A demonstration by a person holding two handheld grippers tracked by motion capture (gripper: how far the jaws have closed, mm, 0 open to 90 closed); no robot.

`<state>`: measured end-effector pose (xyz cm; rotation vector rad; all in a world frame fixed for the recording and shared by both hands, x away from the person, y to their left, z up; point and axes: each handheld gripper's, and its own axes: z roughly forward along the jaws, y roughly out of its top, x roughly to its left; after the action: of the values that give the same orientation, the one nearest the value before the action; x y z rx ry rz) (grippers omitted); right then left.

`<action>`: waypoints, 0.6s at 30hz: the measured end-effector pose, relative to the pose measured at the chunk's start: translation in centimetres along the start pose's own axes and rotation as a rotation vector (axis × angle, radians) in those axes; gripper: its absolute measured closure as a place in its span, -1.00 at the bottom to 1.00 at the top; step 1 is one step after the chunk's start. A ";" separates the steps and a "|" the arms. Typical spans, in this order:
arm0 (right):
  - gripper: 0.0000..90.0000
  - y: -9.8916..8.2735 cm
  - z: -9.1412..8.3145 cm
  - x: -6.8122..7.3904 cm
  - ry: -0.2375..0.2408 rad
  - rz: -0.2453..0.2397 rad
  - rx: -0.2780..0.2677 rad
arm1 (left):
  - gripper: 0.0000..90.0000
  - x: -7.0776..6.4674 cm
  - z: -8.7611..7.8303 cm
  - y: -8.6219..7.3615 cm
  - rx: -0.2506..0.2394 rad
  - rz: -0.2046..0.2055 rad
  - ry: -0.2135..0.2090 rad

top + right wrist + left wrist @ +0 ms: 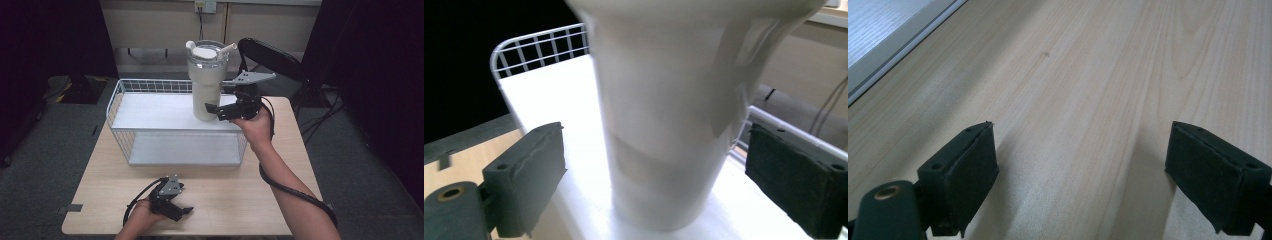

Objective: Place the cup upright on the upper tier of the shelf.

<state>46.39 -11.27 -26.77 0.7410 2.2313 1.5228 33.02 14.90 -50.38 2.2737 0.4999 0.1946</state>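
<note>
- Overhead first, in the high view: a pale wooden table [225,195] carries a white wire shelf rack [150,107] across its far half. A cream tumbler [206,82] with a clear lid and a straw stands upright on the rack's top shelf, toward its right end.
- Also from above, the right gripper [218,111] is held by the person's right hand [257,125] just beside the tumbler's base, on its right side. Its jaws are spread, and the near one reaches in front of the tumbler's bottom. Whether either jaw touches the tumbler cannot be told from this height. A black cable trails from the gripper along the forearm.
- Near the table's front edge, the left gripper [184,212] lies low over the bare wood in the person's left hand [142,216], well apart from the rack, jaws apart and pointing right.
- Next, the left gripper view: the left gripper [1080,172] has its two black pads wide apart, with nothing but table wood grain between them. A strip of the rack's lower white shelf [883,30] crosses the upper left corner.
- Finally, the right gripper view: the right gripper [654,182] is wide open with the tumbler [674,115] standing between its jaws, blurred and very close. Clear gaps show on both sides, so neither pad touches it. The tumbler's foot rests on the white top shelf [549,100], whose wire rail [539,47] shows behind at left.
</note>
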 end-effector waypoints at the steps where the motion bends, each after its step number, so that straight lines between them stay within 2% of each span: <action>1: -0.81 -0.1 -0.2 0.1 0.007 0.001 -0.004 | -0.72 0.0 0.0 0.0 -0.001 0.000 0.000; 5: -0.81 -0.4 -0.6 0.6 0.021 -0.022 0.004 | -0.72 0.0 0.0 0.0 0.000 0.000 0.000; 18: -0.81 -2.9 -2.4 2.0 0.094 -0.021 -0.006 | -0.72 0.0 0.0 0.0 -0.001 -0.001 0.002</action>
<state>42.82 -12.73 -28.52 0.6547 2.2934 1.5843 33.02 14.88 -50.40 2.2720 0.5012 0.1963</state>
